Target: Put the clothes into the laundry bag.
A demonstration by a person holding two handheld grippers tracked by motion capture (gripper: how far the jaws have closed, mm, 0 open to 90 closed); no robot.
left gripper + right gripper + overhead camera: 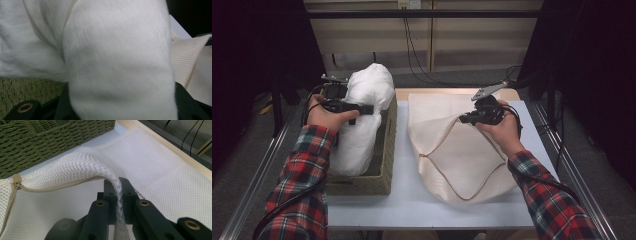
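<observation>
White cloth bundle (pixel 362 115): soft, bulky, light; in the green woven basket (pixel 384 165), left gripper (pixel 364 108) clamped on a thick fold.
Cream mesh zip bag (pixel 462 155): limp, on the tabletop (pixel 407 200); right gripper (pixel 467 118) pinches its open edge.
Views: right gripper view shows zip pull (pixel 16 179); high view shows whole layout.

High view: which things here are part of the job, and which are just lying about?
In the job:
white cloth, clamped in the left gripper
mesh laundry bag, its edge pinched by the right gripper
woven basket

Lying about:
cables
</observation>
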